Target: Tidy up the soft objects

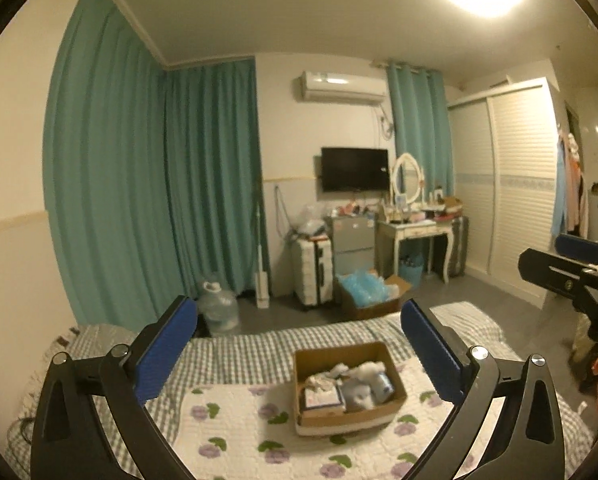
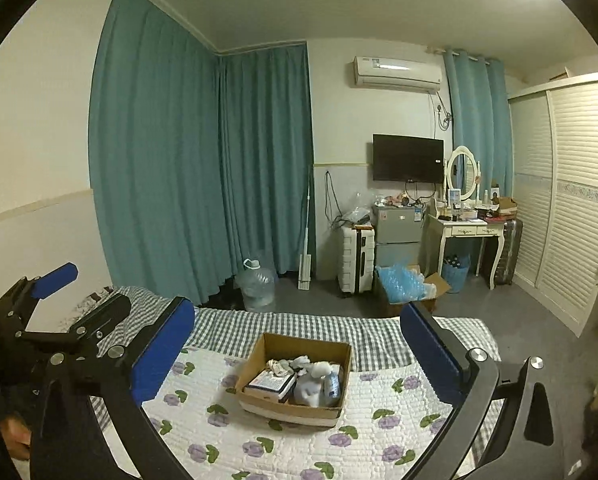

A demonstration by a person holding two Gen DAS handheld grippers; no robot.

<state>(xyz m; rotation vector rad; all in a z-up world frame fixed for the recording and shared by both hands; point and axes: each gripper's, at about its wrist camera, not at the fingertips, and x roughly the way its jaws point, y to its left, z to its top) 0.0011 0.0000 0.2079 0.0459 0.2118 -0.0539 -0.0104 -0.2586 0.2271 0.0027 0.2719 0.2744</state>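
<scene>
Both claws spread wide, empty | left claw [image 1: 299,344] | right claw [image 2: 299,344] | above cardboard box [image 2: 297,384]

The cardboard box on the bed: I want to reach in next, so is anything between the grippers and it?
Nothing visible. The cardboard box sits open-topped on the floral quilt, with only bare quilt ahead of the open left gripper and right gripper.

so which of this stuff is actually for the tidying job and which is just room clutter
For the job:
- cardboard box on the bed, with soft white items and a book-like packet inside
- left gripper and right gripper, both open, holding nothing

Just lying about:
- water jug
- white suitcase
- floor box of blue bags
- dressing table
- TV
</scene>
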